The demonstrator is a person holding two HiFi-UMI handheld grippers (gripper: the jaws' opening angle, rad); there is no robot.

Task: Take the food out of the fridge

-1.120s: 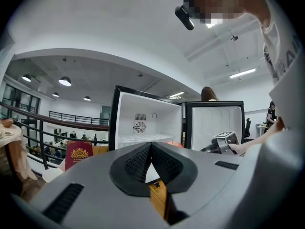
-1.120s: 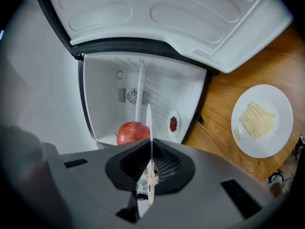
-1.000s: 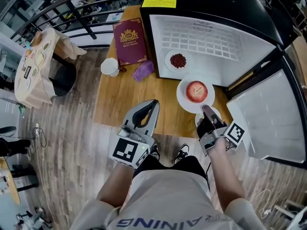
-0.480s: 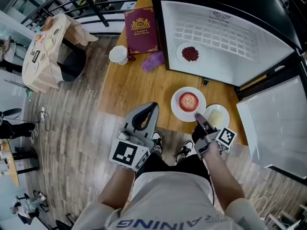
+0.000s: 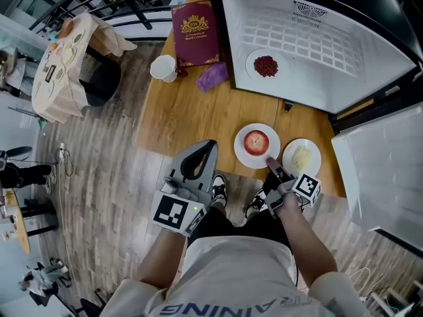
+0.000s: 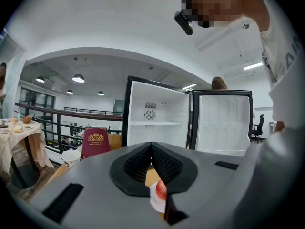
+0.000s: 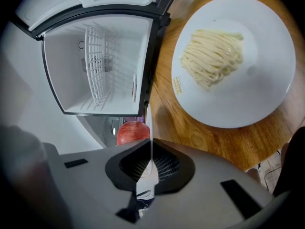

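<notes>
The open fridge (image 5: 310, 51) stands on the wooden table (image 5: 185, 111), and a small plate of red food (image 5: 266, 65) lies on its floor. Outside it are two white plates: one with a red apple (image 5: 256, 141), one with pale noodles (image 5: 301, 157) to its right. My right gripper (image 5: 270, 164) is shut on the near rim of the apple plate (image 7: 150, 128), seen edge-on between the pads, with the apple (image 7: 133, 132) behind. The noodle plate (image 7: 233, 61) lies beside it. My left gripper (image 5: 210, 145) hangs shut and empty at the table's front edge, left of the apple plate.
A red book (image 5: 195, 25), a white cup (image 5: 163, 68) and a purple object (image 5: 213, 76) lie left of the fridge. The fridge door (image 5: 383, 170) swings open at the right. My shoes and wood floor are below the table edge; a cloth-covered table (image 5: 63, 65) stands far left.
My right gripper has come down and back toward the table's front edge with the apple plate, which now sits left of the noodle plate. The left gripper sank slightly.
</notes>
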